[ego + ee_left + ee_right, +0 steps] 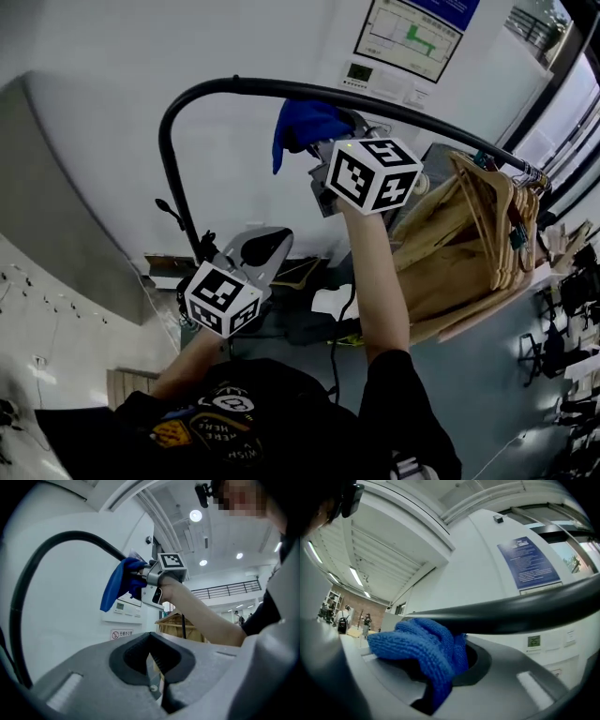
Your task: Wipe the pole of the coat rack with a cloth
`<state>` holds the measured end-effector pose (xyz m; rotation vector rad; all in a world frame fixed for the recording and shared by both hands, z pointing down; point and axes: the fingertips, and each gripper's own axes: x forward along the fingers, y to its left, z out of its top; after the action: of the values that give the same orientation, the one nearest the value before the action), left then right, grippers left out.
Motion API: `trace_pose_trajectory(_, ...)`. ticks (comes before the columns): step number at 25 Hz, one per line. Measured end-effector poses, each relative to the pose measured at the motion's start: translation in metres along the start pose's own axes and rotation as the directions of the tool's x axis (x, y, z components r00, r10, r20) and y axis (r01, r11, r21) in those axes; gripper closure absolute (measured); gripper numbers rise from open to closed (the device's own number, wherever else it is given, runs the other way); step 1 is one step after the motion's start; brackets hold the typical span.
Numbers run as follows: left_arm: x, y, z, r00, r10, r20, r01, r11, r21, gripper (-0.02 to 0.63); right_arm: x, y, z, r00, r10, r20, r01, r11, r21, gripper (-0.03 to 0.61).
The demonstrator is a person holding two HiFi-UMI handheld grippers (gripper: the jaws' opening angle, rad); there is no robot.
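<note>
Where the white wall point(112, 56) bears a small panel point(534, 641) reading 25, one black curved pole point(281, 89) runs just above the right gripper's point(440, 677) jaws. A bunch of wooden hangers point(469, 234) hangs beyond them. These jaws clamp one blue knitted cloth point(426, 653) against the pole. The left gripper's point(152, 667) jaws are together and empty, well apart from the cloth.

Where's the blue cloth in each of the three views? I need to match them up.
Head view: blue cloth at top centre, hanging just under the black pole.
Left gripper view: blue cloth centre-left, at the black pole.
Right gripper view: blue cloth lower centre-left, beneath the black pole.
Shared landmark: the curved black pole.
</note>
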<state>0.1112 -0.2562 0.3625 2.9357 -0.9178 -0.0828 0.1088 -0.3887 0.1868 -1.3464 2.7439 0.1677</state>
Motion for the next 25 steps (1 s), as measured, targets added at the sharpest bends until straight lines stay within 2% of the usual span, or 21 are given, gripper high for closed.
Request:
trace_pose_trajectory(5, -0.029, 0.028, -0.005, 0.996, 0.092, -0.005, -0.092, 0.995, -0.039, 0.609, 0.046, 0.053, -0.003, 0.995, 0.098, 0.005, -0.098, 0.995, 0.020, 0.543)
trace_pose_trajectory(7, -0.032, 0.029, -0.004, 0.995, 0.101, -0.007, -0.102, 0.994, -0.046, 0.610, 0.049, 0.057, -0.001, 0.995, 0.100, 0.011, -0.100, 0.995, 0.024, 0.542)
trace_pose_trajectory(10, -0.024, 0.024, -0.001, 0.996, 0.086, -0.007, -0.086, 0.995, -0.040, 0.609, 0.034, 0.036, 0.000, 0.998, 0.060, 0.016, -0.061, 0.998, 0.025, 0.541)
trace_pose_trajectory(14, 0.011, 0.004, 0.004, 1.000, 0.007, 0.000, -0.007, 1.000, -0.023, 0.609, -0.013, -0.024, 0.001, 0.997, -0.072, 0.005, 0.072, 0.997, 0.017, 0.540)
trace_pose_trajectory(17, 0.051, -0.026, 0.010, 0.997, -0.082, 0.007, 0.082, 0.997, -0.007, 0.609, -0.060, -0.080, 0.001, 0.979, -0.206, 0.005, 0.206, 0.978, 0.022, 0.540)
trace_pose_trajectory(21, 0.108, -0.076, 0.018, 0.977, -0.212, 0.018, 0.212, 0.977, 0.028, 0.609, -0.135, -0.163, 0.001, 0.925, -0.380, -0.012, 0.380, 0.924, 0.050, 0.540)
trace_pose_trajectory(25, 0.151, -0.112, 0.029, 0.955, -0.295, 0.027, 0.293, 0.953, 0.073, 0.609, -0.204, -0.226, 0.003, 0.857, -0.515, -0.019, 0.515, 0.855, 0.062, 0.540)
